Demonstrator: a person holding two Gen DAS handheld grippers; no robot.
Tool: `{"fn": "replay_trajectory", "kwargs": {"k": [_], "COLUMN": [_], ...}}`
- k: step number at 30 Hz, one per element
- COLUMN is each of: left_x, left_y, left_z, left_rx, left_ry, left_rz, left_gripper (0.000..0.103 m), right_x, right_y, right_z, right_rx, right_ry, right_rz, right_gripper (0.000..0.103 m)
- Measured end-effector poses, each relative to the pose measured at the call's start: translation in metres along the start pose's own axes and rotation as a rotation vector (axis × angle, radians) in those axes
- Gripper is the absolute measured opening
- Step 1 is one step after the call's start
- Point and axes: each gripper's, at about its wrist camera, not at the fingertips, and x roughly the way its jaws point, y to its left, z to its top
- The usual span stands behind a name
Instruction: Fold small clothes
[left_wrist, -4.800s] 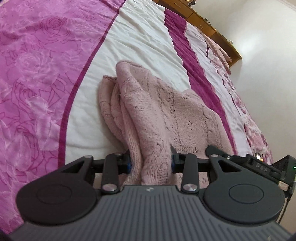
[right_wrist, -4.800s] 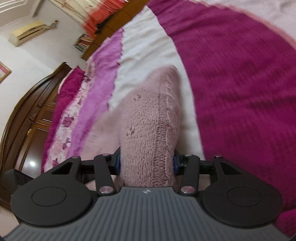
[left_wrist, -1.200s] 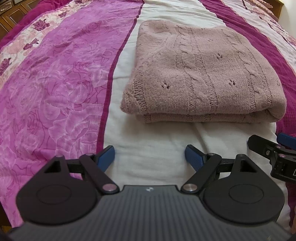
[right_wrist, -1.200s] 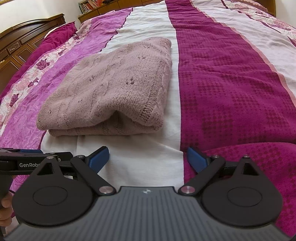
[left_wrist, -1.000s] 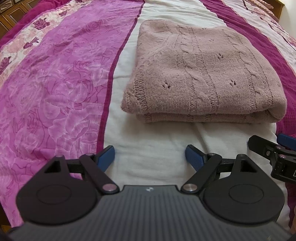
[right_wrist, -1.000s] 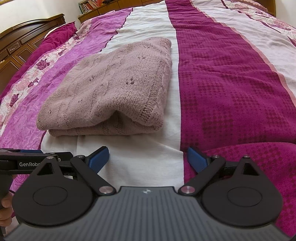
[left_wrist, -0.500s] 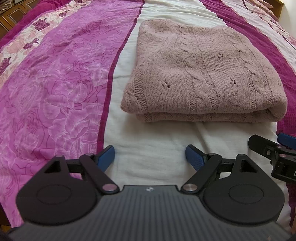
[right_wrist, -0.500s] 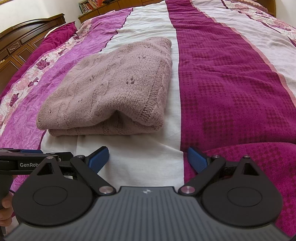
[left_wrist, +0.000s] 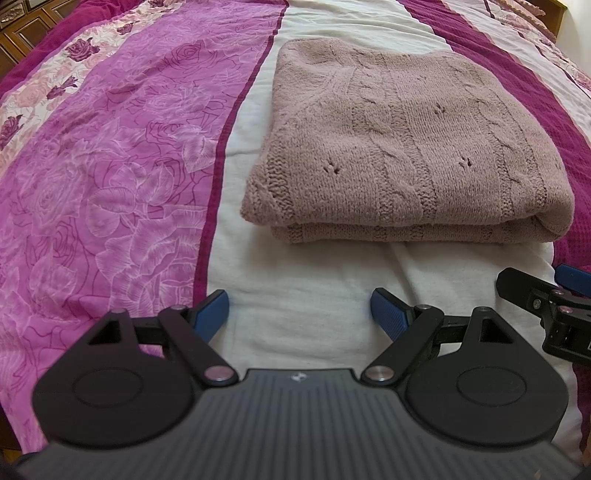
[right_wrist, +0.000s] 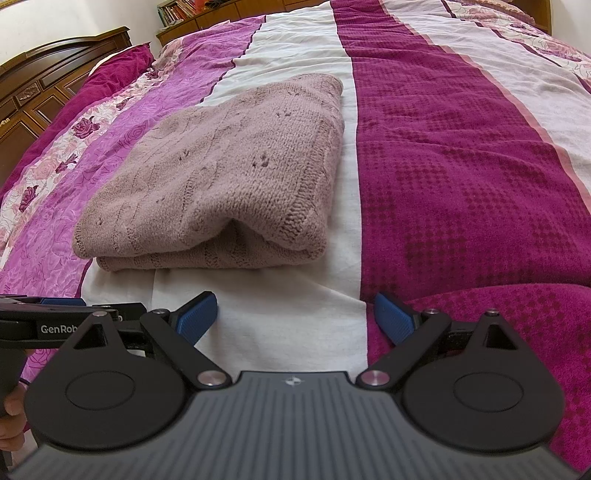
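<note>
The pink knitted sweater (left_wrist: 402, 147) lies folded into a thick, tidy rectangle on the white stripe of the bedspread (left_wrist: 122, 155), its doubled layers stacked and their edges facing the person. Its long axis runs across the bed, left to right as the person stands, with the rounded fold at the right end and the ribbed hem corner at the left. To my eye the folding looks finished, or close to it.

Both sets of tongs sit back from it, apart from the cloth and touching nothing. The left tongs (left_wrist: 299, 310) are spread wide and empty, pointing at the left half of the near edge. The right tongs (right_wrist: 295, 314) are likewise wide and empty, aimed toward the sweater's right corner (right_wrist: 306, 236) and the dark magenta stripe beside it. In the right view the sweater (right_wrist: 229, 173) lies ahead and to the left.

The two seem about equally near. If another fold is wanted, I would guess each would reach straight ahead for its own near corner, left on the hem end and right on the rounded end.

Beyond the bed stands a dark wooden headboard (right_wrist: 55, 74).
</note>
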Motion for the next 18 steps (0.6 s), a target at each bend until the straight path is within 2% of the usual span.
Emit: {"fn": "replay_trajectory", "kwargs": {"k": [18], "left_x": [0.0008], "left_y": [-0.0005], "left_z": [0.0006], "left_rx": [0.006], "left_ry": [0.001], "left_rz": [0.002], "left_gripper": [0.088], "right_x": [-0.0001], "right_y": [0.0001], "right_z": [-0.0002], "right_rx": [-0.001], "right_ry": [0.0], "right_rz": [-0.001], "right_gripper": [0.096]}}
